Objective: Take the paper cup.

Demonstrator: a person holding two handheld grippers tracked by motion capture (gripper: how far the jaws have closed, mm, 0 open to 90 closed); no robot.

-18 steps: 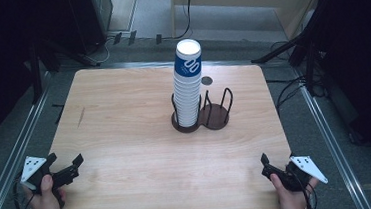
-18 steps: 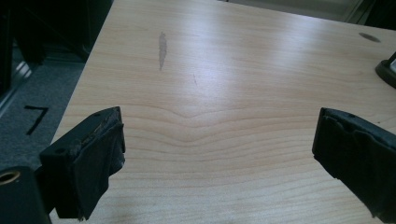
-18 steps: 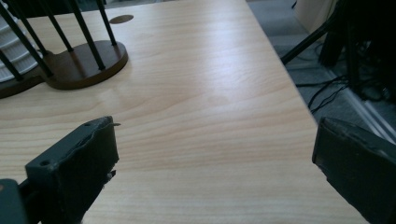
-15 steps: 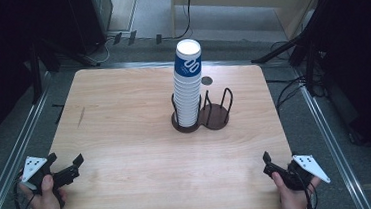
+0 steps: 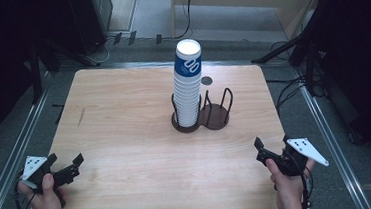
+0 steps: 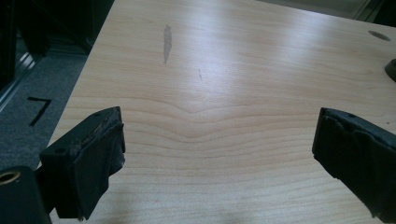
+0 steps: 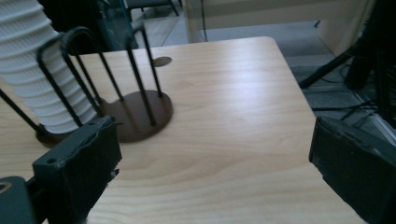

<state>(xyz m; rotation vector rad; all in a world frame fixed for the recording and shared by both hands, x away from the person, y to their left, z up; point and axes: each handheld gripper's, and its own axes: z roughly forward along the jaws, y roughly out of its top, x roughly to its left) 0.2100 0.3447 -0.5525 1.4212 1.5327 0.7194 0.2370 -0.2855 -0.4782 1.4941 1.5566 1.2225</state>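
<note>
A tall stack of white paper cups (image 5: 188,84), the top one banded blue, stands in the left ring of a dark two-ring wire holder (image 5: 213,116) at the table's middle. The stack (image 7: 32,70) and the holder's bare right base (image 7: 140,112) show up close in the right gripper view. My left gripper (image 5: 68,167) is open at the near left corner, over bare wood (image 6: 210,140). My right gripper (image 5: 263,152) is open at the near right, well short of the holder. Neither has anything between its jaws.
The wooden table (image 5: 124,114) has a dark smear (image 5: 80,118) near its left side and a small round hole (image 5: 206,80) behind the holder. Metal rails (image 5: 21,142) run along both sides. Cables and stands lie on the floor at the right (image 5: 292,86).
My right gripper has drifted slightly toward the table's near edge. The left gripper and the cups are where they were.
</note>
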